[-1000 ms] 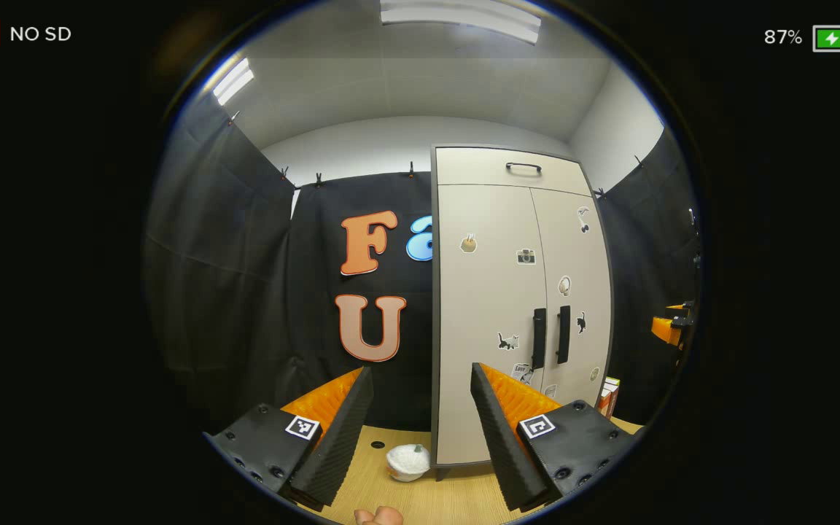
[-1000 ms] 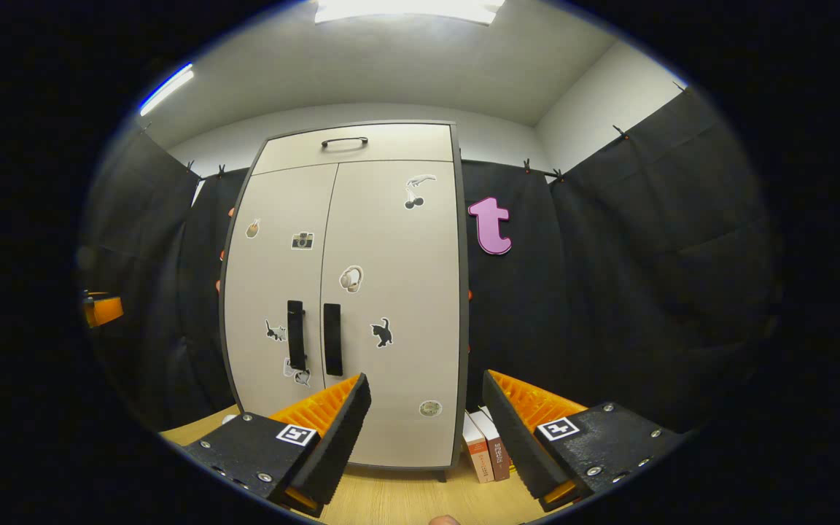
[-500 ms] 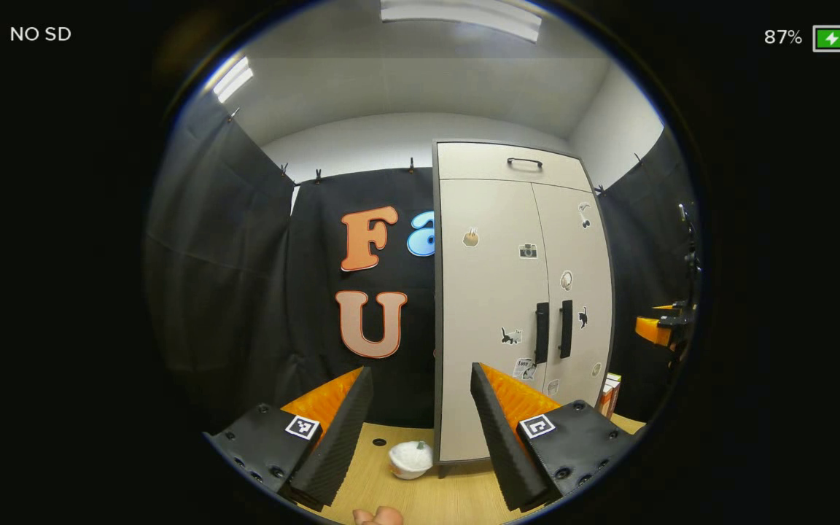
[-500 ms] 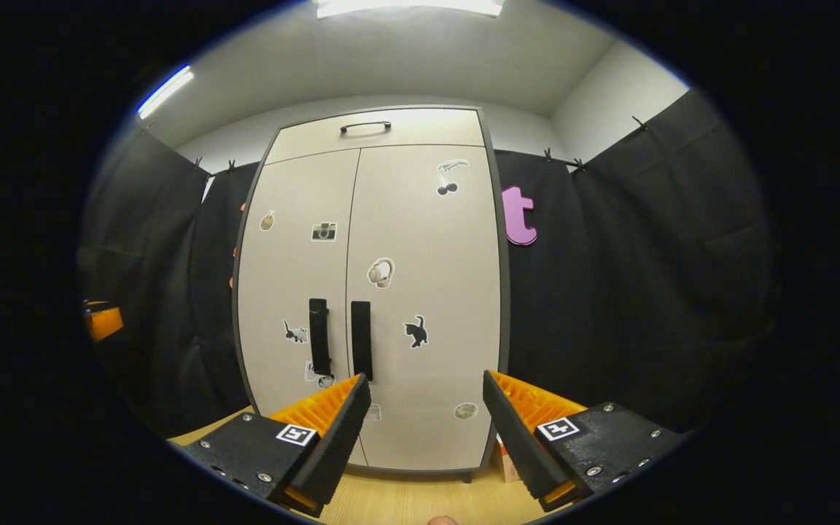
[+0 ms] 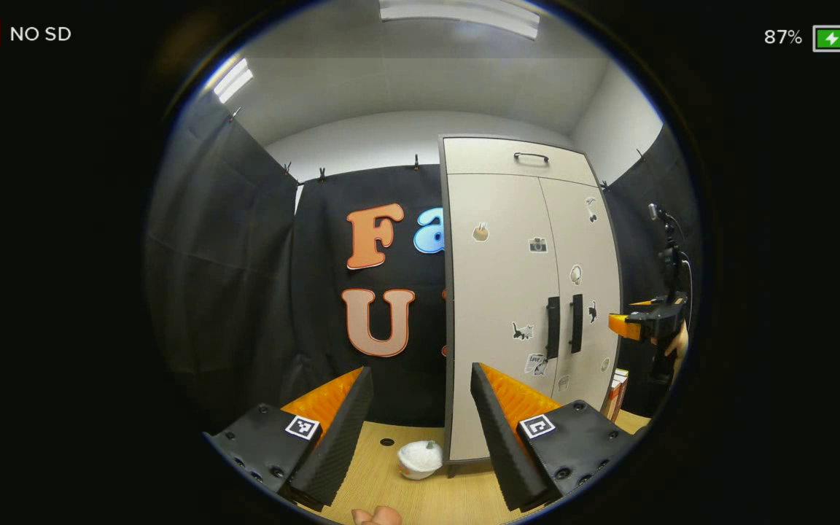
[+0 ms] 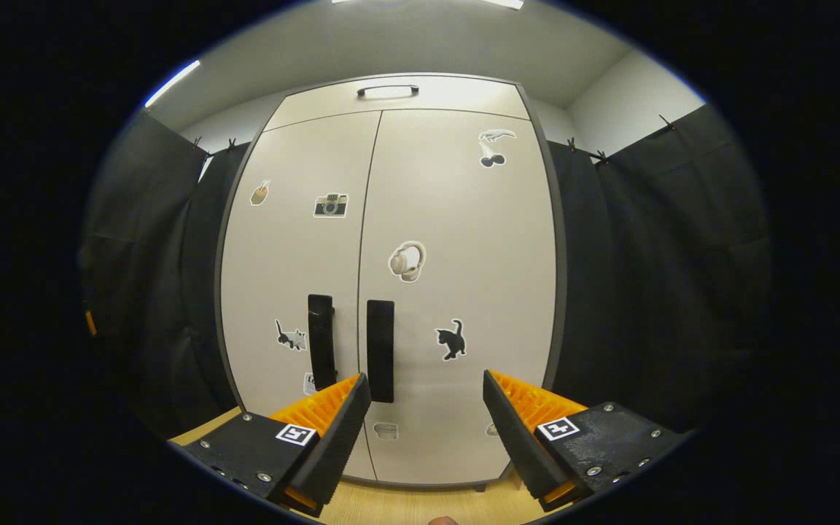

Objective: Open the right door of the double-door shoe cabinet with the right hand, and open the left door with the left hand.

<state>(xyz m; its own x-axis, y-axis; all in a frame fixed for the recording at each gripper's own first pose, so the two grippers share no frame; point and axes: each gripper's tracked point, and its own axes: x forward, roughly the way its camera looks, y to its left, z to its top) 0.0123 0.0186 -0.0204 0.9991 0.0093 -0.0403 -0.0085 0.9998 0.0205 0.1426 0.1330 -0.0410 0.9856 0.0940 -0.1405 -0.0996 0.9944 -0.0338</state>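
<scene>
A tall beige double-door shoe cabinet (image 6: 456,240) (image 5: 507,277) stands ahead, both doors shut and dotted with stickers. Two black vertical handles sit side by side at its middle: the right door's handle (image 6: 380,350) (image 5: 577,323) and the left door's handle (image 6: 321,341) (image 5: 553,327). In the right gripper view my right gripper (image 6: 426,386) is open, close in front of the right door, its left finger just below the right handle, touching nothing. That gripper (image 5: 635,324) also appears in the left gripper view, held by a hand. My left gripper (image 5: 421,379) is open, farther back, left of the cabinet.
A wooden floor (image 5: 383,470) runs beneath. A small white object (image 5: 420,459) lies by the cabinet's left foot. Books (image 5: 615,390) stand at the cabinet's right side. A drawer with a black handle (image 6: 388,90) tops the cabinet. Black cloth walls close both sides.
My right gripper has moved forward toward the cabinet, which now looks much larger, with the handles nearer its fingers. The left gripper has shifted only slightly. Both stay open.
</scene>
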